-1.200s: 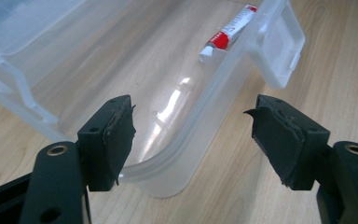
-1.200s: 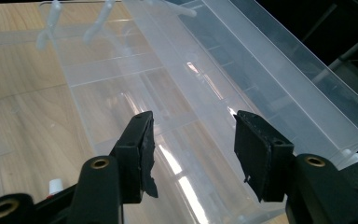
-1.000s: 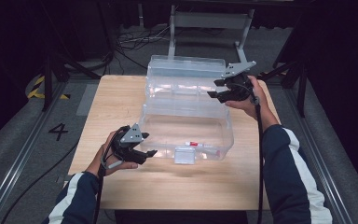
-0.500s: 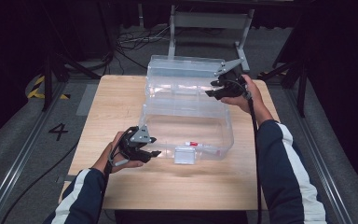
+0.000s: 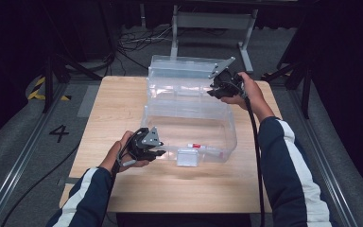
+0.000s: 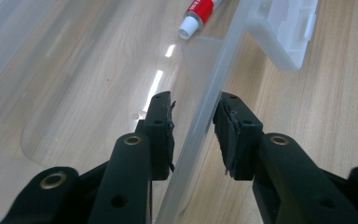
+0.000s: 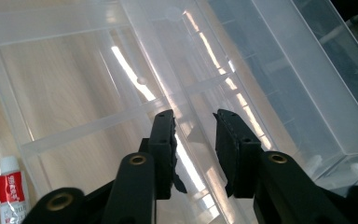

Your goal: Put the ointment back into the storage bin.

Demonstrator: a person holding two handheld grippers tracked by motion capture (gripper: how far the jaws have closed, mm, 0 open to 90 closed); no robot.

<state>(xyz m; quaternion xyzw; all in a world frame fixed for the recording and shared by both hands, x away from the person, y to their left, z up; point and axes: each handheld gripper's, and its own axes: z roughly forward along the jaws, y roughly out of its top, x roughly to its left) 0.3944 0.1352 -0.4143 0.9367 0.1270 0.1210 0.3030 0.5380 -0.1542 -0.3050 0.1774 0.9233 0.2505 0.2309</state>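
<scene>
The left gripper (image 5: 158, 153) straddles the near-left rim of the clear plastic box (image 5: 217, 118); its jaws have just been closing, the wall between them, pads not yet pressing. Bare table (image 5: 108, 113) lies to its left. The box sits mid-table, long axis across it, lid (image 5: 179, 71) standing open behind (a red tube (image 5: 194, 146) lies inside). The right gripper (image 5: 216, 91) straddles the far-right rim, jaws likewise closing, not clamped.

A pale wooden table (image 5: 123, 109) bears a clear plastic box (image 5: 189, 123)
</scene>
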